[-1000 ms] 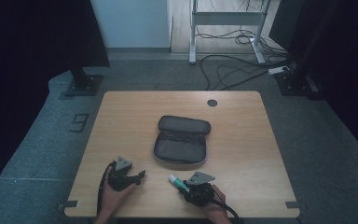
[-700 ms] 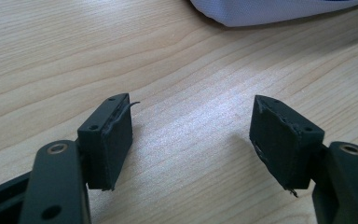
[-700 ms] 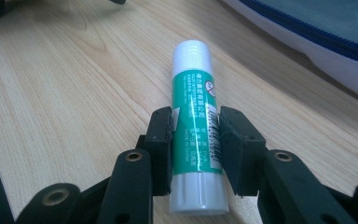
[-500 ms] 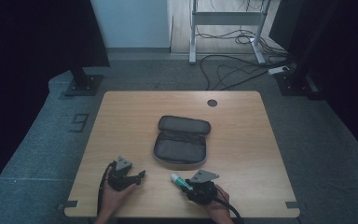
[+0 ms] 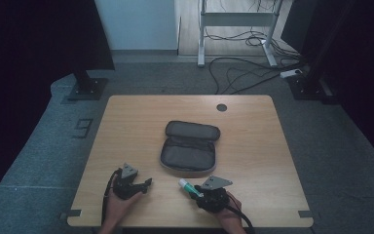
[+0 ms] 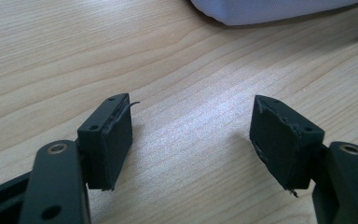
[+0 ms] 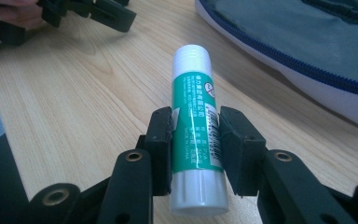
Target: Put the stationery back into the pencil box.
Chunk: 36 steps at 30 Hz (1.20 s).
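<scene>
glue stick (image 7: pixel 195 126) carried slightly rightward, case (image 5: pixel 189 151) unmoved

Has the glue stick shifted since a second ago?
Yes, slightly: the glue stick, clamped in the right gripper, has edged toward the open pencil case.

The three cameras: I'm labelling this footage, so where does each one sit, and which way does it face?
High view: above the person's side, facing forward and down on the table; both hands show with the left gripper and right gripper.
Left gripper view: on the left gripper, facing the tabletop between open jaws.
Right gripper view: on the right gripper, which clamps the glue stick.
High and right gripper views share the pouch.
</scene>
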Available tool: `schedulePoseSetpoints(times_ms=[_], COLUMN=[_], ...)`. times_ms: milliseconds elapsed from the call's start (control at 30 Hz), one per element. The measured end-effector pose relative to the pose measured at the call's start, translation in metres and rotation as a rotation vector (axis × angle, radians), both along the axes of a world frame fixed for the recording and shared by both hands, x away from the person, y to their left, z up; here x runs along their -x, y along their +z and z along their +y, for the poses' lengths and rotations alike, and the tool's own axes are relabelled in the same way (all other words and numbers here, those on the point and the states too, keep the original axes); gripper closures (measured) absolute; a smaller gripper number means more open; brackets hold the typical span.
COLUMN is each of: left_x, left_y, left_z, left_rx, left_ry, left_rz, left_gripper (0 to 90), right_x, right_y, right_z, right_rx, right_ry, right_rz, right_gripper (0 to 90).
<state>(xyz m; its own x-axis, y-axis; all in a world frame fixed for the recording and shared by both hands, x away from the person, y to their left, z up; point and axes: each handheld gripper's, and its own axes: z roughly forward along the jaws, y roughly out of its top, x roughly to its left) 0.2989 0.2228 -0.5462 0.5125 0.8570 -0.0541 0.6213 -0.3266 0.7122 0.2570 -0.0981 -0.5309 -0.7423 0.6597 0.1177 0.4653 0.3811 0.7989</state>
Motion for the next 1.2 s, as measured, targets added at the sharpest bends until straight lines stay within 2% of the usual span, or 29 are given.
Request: schedulePoseSetpoints(times_ms=[233,400,600,767,1200], left_x=[0.000,-0.002,-0.001,-0.002,-0.002], left_y=[0.000,0.000,0.000,0.000,0.000], left_z=[0.000,0.005,0.003,0.005,0.004], left_rx=[0.002,0.054,0.033,0.052,0.038], left_ry=[-0.001,0.003,0.001,0.003,0.001], left_rz=[0.001,0.014,0.009,0.013,0.011], left_gripper=[30.1,30.5,30.5,30.5,30.6], right_x=[-0.001,-0.006,-0.008,-0.011,-0.019], right_y=[0.007,0.016,0.024,0.028,0.038], right_z=[-0.002,-0.003,-0.006,-0.008,-0.014], right_rx=[-0.027,-0.047,-0.065,-0.071,-0.090], right_ry=[-0.005,-0.011,-0.022,-0.030,-0.057], right_rz=[-0.011,-0.026,-0.043,-0.053,-0.075], right_gripper=[64.7,64.7,64.7,64.7,64.7])
